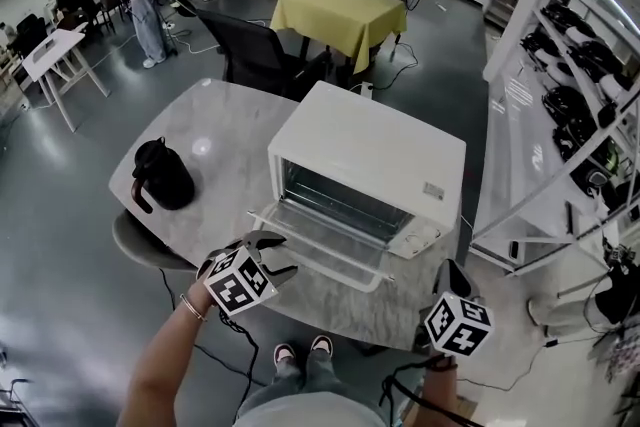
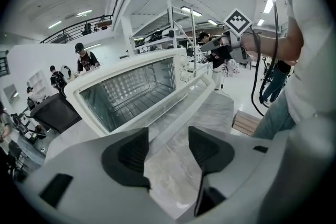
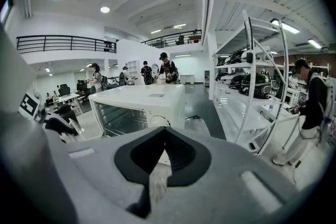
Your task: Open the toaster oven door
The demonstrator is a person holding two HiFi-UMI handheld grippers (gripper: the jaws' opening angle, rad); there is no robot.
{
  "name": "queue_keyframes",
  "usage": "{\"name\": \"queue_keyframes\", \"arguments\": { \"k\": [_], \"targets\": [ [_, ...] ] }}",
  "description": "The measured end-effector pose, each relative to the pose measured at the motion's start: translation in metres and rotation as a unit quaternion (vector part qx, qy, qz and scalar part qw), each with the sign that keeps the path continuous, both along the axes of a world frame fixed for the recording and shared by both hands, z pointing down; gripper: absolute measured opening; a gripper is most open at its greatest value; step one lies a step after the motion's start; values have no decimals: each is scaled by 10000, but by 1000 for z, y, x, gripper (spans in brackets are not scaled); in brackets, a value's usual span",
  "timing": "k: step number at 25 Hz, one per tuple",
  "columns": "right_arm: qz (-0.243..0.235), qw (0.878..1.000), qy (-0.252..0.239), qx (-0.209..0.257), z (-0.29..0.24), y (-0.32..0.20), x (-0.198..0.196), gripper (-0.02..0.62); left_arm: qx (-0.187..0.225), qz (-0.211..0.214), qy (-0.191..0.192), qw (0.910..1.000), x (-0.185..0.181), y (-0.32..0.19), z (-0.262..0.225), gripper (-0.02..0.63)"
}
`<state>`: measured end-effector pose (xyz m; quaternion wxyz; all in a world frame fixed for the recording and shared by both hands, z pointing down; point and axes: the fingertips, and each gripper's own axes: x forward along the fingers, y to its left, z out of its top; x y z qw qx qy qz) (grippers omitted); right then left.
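Observation:
A white toaster oven (image 1: 372, 170) stands on the marble table (image 1: 215, 140). Its glass door (image 1: 322, 242) hangs fully down and flat, showing the wire rack inside (image 2: 126, 94). My left gripper (image 1: 268, 253) is open and empty, hovering at the door's front left corner, apart from it. In the left gripper view the door's handle edge (image 2: 184, 105) lies just ahead of the spread pads (image 2: 132, 153). My right gripper (image 1: 455, 287) is shut with nothing in it, at the table's near right corner, facing the oven's knob side (image 3: 157, 122).
A black kettle (image 1: 160, 175) sits on the table's left side. A white shelf rack (image 1: 560, 105) with helmets runs along the right. A black chair (image 1: 255, 50) and a yellow-clothed table (image 1: 340, 10) stand behind. Several people stand farther back.

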<state>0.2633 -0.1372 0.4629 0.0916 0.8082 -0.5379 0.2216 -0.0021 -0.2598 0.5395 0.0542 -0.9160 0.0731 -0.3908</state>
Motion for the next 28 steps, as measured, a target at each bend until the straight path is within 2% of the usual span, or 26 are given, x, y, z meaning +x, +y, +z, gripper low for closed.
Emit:
{"name": "queue_keyframes", "arguments": {
  "k": [6,16,28],
  "targets": [
    [-23,9999,52,-91,2,4,-7,5,-134,-129,131,9997,-10,10,14,238],
    [-103,9996,156,-210,3,1,-17,5,-407,-551,604,9958,-17,14,25,238],
    [-235,9988,240,-348,7,-4,-26,6,-656,-901,773,9908,-27,22,50,238]
  ]
}}
